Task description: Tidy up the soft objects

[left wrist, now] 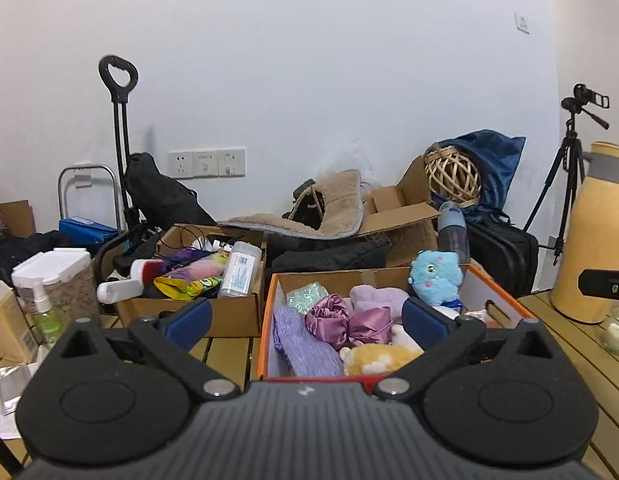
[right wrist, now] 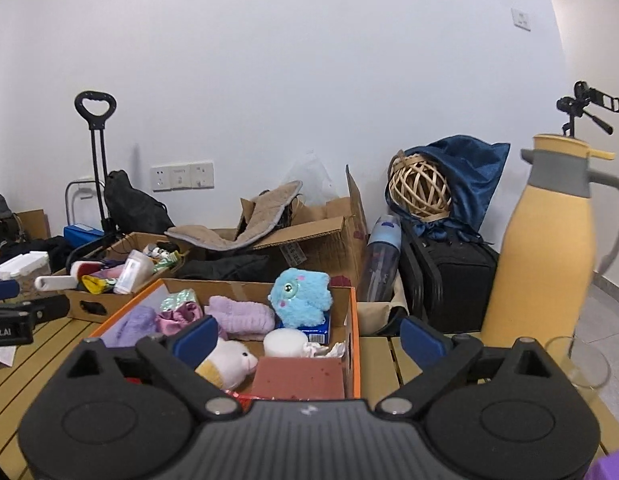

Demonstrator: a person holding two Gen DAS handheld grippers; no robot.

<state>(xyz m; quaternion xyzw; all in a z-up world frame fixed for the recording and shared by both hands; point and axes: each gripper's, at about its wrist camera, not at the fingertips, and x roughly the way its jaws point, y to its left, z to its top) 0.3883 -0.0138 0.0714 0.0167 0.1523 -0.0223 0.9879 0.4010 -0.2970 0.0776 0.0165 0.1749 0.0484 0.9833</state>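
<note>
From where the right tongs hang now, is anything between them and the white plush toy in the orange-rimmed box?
Nothing visible. The right tongs are open and empty, and the white plush toy lies uncovered near the front of the orange-rimmed cardboard box, just beyond the blue pads. A brown block sits beside it, not over it.

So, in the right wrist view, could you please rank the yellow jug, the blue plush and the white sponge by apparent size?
1. Yellow jug, largest, though nearest the camera.
2. Blue plush.
3. White sponge, smallest.
</note>
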